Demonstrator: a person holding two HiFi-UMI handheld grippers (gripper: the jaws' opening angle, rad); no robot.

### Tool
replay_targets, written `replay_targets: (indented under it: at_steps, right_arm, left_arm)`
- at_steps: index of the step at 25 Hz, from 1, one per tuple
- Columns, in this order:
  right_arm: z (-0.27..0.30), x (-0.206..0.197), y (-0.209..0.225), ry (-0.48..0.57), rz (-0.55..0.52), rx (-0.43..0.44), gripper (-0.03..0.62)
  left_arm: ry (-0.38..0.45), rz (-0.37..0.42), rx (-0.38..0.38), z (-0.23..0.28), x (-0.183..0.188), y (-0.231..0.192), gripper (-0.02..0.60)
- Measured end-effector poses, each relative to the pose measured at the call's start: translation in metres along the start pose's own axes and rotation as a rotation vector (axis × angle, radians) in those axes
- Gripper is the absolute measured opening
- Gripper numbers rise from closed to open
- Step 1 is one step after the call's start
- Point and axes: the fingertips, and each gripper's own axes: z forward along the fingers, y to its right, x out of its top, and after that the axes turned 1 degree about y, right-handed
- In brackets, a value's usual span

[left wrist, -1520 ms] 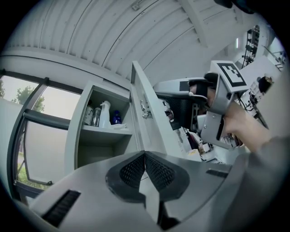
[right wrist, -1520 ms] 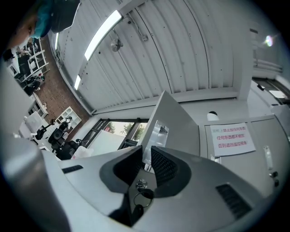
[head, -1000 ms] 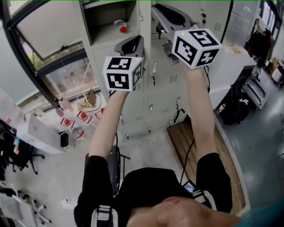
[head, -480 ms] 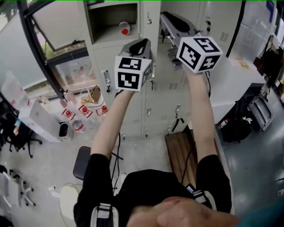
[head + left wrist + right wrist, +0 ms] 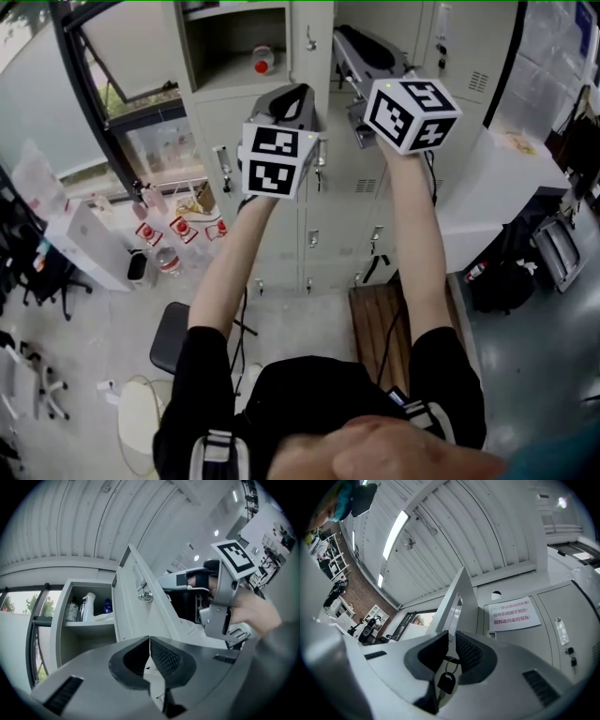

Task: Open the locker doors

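**A:** Grey steel lockers [image 5: 361, 202]. How far along are the doors?

**B:** Partway, I'd judge. At the left, 1 compartment [image 5: 234, 47] stands open, bottles [image 5: 88, 606] inside. The left gripper [image 5: 150, 641] pinches the edge of the swung-out door [image 5: 136, 597] beside it. The right gripper [image 5: 451, 639] is clamped on a second door [image 5: 457, 597], with a key [image 5: 446, 682] dangling between its jaws. The lower doors [image 5: 323, 230] look shut.

**A:** Pose?

**B:** The left arm [image 5: 225, 272] and right arm [image 5: 417, 262] are raised and stretched forward, grippers tipped slightly up.
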Motion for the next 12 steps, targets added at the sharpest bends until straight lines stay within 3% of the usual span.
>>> replay_targets:
  at_steps: [4,12]
  right_arm:
    - [-0.006,-0.001,0.006,0.006,-0.014,-0.014,0.052]
    - [-0.027,-0.019,0.006,0.011,0.008,-0.009,0.052]
  left_arm:
    - [0.003,0.031,0.001,-0.002,-0.002,0.007,0.009]
    - [0.001,-0.023,0.04,-0.027,-0.034,-0.002,0.009]
